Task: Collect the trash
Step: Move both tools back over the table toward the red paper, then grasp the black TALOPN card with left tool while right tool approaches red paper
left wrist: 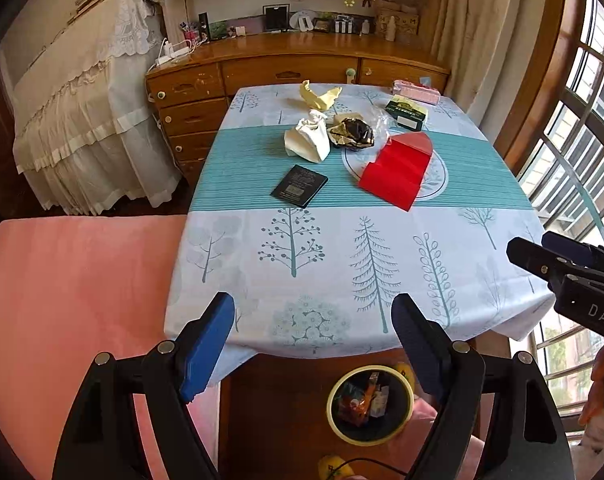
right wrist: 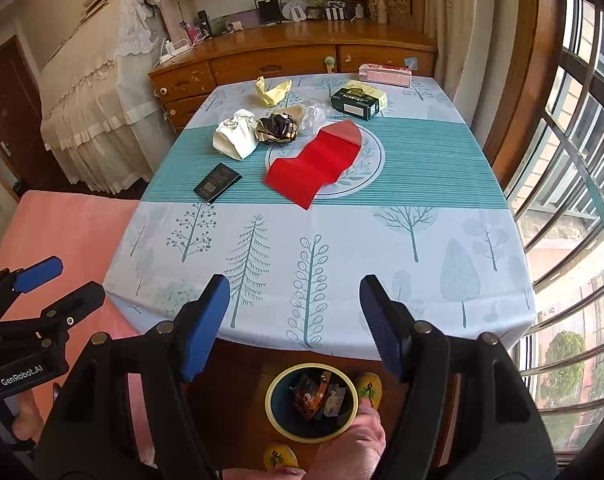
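Note:
Trash lies on the table's far half: a red folded paper (left wrist: 397, 170) (right wrist: 315, 162), a black card (left wrist: 300, 186) (right wrist: 217, 182), a crumpled white paper (left wrist: 307, 140) (right wrist: 236, 138), a dark crumpled wrapper (left wrist: 351, 132) (right wrist: 277, 128), a yellow crumpled paper (left wrist: 319, 94) (right wrist: 273, 90) and clear plastic (right wrist: 313, 116). A yellow-rimmed bin (left wrist: 369, 404) (right wrist: 313, 400) with wrappers inside stands on the floor below the near edge. My left gripper (left wrist: 313, 336) and right gripper (right wrist: 294, 316) are open and empty, held above the near edge.
A green box (left wrist: 406, 112) (right wrist: 357, 100) and a pink box (left wrist: 415, 90) (right wrist: 385, 73) sit at the table's far right. A wooden dresser (left wrist: 262, 76) stands behind. A pink seat (left wrist: 74, 300) is left, a window (right wrist: 573, 200) right. Slippered feet (right wrist: 369, 390) flank the bin.

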{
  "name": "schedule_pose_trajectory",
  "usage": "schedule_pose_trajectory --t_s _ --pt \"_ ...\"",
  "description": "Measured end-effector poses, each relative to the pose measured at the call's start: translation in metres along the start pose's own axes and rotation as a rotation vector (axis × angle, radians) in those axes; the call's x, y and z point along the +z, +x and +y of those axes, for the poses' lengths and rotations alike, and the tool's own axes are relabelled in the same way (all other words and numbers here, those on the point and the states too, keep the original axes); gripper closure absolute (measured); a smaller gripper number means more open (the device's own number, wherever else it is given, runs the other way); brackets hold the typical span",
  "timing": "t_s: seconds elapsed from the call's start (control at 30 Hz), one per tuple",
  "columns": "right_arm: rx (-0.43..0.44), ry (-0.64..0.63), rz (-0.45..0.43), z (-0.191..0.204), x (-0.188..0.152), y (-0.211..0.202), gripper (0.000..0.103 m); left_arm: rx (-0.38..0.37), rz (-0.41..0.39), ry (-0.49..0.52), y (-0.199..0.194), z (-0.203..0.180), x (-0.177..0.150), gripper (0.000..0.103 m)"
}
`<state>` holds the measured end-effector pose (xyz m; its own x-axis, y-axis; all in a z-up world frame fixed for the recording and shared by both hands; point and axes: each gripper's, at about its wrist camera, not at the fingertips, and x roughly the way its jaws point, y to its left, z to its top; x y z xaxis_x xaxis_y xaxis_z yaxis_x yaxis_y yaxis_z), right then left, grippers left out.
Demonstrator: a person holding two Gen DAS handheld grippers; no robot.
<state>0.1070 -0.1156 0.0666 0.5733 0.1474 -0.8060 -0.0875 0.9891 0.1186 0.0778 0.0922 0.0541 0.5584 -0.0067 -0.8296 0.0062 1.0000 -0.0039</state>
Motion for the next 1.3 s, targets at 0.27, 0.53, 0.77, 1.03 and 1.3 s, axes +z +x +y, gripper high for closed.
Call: schedule_pose_trajectory --t_s 0.27,0.53,0.77,1.03,1.3 --pt "0.081 -0.055 0.073 -0.013 0.058 0.078 0.038 0.000 0.128 -0.204 0.085 0.027 0.042 0.021" --pt "0.153 -0.109 0.202 -0.050 0.112 0.173 0.038 0.061 0.220 -0.217 0.185 0.020 0.109 0.021" --pt "0.199 -0.151 0.267 -0.072 0.148 0.234 0.038 0.078 0.287 -0.134 0.253 0.008 0.143 0.021" --pt "0.218 -0.116 0.302 -0.087 0.168 0.272 0.032 -0.002 0.334 -0.107 0.287 0.005 0.156 0.021" --pt "0.239 -0.108 0.326 -0.083 0.164 0.291 0.032 -0.045 0.322 -0.085 0.295 0.016 0.160 0.020"
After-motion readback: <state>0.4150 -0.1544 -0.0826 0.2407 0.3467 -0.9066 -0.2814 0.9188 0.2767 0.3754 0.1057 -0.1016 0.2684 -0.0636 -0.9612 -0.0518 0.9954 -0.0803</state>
